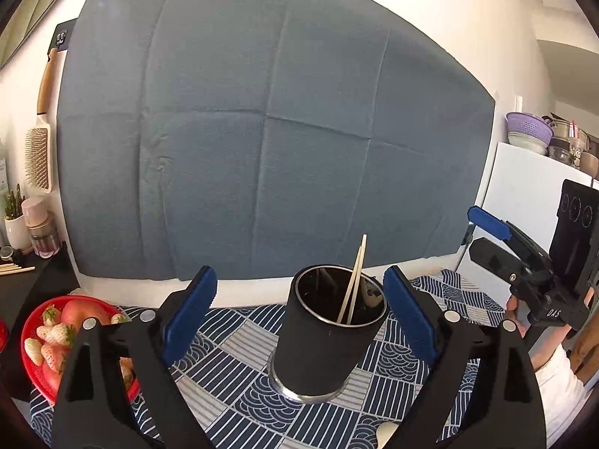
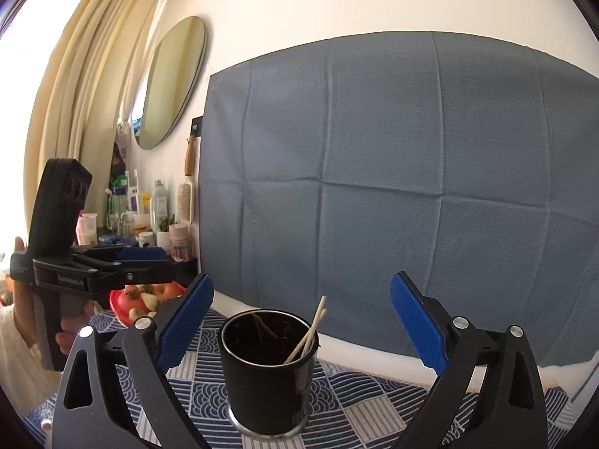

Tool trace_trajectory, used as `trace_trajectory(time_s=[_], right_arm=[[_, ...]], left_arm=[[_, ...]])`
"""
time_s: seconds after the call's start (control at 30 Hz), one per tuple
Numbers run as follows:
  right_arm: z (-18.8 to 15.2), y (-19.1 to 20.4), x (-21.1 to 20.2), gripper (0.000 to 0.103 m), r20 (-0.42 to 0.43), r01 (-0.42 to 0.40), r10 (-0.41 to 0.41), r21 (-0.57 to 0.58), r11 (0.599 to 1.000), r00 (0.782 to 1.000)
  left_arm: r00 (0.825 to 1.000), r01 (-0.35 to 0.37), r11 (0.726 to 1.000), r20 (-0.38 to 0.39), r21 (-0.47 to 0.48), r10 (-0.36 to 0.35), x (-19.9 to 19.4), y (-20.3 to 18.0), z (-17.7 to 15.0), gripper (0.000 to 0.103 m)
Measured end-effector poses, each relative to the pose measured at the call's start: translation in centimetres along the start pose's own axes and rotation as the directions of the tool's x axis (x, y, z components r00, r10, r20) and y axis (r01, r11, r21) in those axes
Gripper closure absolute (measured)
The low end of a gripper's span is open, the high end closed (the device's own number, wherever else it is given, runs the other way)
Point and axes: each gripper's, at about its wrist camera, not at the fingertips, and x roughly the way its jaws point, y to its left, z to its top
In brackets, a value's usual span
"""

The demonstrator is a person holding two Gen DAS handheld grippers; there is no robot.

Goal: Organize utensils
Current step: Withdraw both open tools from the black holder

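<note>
A black cylindrical utensil holder (image 1: 322, 340) (image 2: 267, 370) stands upright on the patterned blue-and-white cloth (image 1: 239, 370). A pair of pale wooden chopsticks (image 1: 355, 280) (image 2: 307, 336) leans inside it, tips sticking out over the rim. My left gripper (image 1: 303, 307) is open, its blue pads (image 1: 191, 310) wide apart on either side of the holder and touching nothing. My right gripper (image 2: 299, 321) is also open around the holder from the other side, with nothing held. Each gripper shows in the other's view: the right gripper (image 1: 524, 258), the left gripper (image 2: 112, 265).
A red bowl of strawberries and fruit (image 1: 56, 336) (image 2: 142, 299) sits at the cloth's left. Loose chopsticks (image 1: 15, 269) lie on a dark shelf with jars at far left. A grey-blue cloth (image 1: 269, 131) covers the wall. A white fridge (image 1: 524, 187) stands right.
</note>
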Motion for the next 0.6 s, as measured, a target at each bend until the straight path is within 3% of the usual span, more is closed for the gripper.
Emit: trace_trajectory(time_s=[0.13,0.6], right_arm=[[-0.2,0.1,-0.4,0.01,-0.022,0.011,-0.011,-0.002,1.0,1.0],[-2.0,1.6,-1.8,0.009,-0.113,-0.017,0.012,-0.049,0.999,0.993]], left_arm=[[0.999,-0.025,1.0,-0.031,0.012,0.026,-1.2,0.5,-1.0,0.006],[0.977,-0.086,0.996,-0.192,0.018,0.087,-2.5,1.9,-5.5,0.006]])
